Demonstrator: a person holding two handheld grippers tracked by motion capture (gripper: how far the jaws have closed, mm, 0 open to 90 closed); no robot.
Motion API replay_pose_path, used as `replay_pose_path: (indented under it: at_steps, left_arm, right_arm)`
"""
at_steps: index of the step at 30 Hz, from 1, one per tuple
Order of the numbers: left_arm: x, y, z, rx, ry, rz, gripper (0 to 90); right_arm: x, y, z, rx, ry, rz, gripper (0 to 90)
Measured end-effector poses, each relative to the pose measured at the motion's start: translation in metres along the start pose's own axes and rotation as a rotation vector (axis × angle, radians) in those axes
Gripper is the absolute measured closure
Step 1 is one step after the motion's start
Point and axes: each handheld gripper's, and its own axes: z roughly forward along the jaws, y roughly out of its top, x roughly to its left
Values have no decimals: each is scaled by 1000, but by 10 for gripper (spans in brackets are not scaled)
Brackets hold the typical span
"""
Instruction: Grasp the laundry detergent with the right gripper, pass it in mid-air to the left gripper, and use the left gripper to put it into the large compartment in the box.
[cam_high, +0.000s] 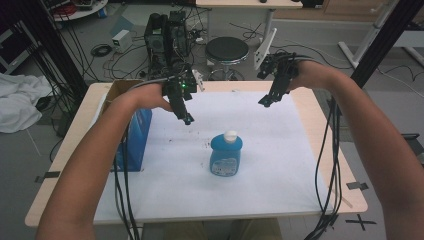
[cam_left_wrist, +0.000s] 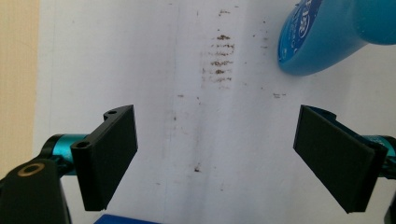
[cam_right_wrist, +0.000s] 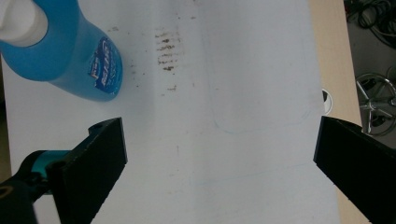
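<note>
- Blue bottle (cam_high: 226, 155) stands upright with its white cap (cam_high: 230, 135) on, near the middle of the white sheet (cam_high: 280, 165) that covers the bench (cam_high: 75, 145); nothing touches it.
- You hold the left claw (cam_high: 187, 119) raised over the sheet, behind and to the left of the bottle, tips angled down; in the left gripper view its jaws stand wide apart with bare, smudged sheet between them and the bottle's base at the upper right corner.
- You hold the right claw (cam_high: 265, 101) up over the far right part of the sheet, well apart from the bottle; in the right gripper view its jaws gape wide and grip nothing, the bottle lying off to the upper left.
- A blue box (cam_high: 134, 142) sits at the left edge of the bench, beside your left forearm.
- By the look of it, this is the approach: both claws poised, no grasp begun.
- The next move likely calls for lowering one claw to straddle the bottle's body squarely and closing gently, since a tall, smooth bottle may tip if nudged from one side.
</note>
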Motion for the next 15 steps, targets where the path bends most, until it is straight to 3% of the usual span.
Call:
replay_pose_path:
  at_steps: [1, 3, 4, 5, 10, 15]
  left_arm:
    - [-2, 0, 2, -22, -5, -24, 137]
    - [-4, 1, 2, -30, -7, -28, 137]
    - [-3, 1, 1, -20, -5, -10, 137]
    - [-4, 0, 2, -34, -9, -21, 137]
    - [-6, 1, 0, -21, -7, 4, 137]
    - [-8, 2, 2, -22, -15, 22, 138]
  right_arm:
    - [1, -1, 0, 0, 0, 5, 16]
    - [2, -2, 0, -5, 4, 11, 16]
    - [3, -2, -1, -8, 5, 14, 16]
    - [4, -3, -1, -19, 8, 8, 16]
    - [13, -10, 0, -54, 24, -1, 16]
    - [21, -20, 9, -55, 47, 13, 16]
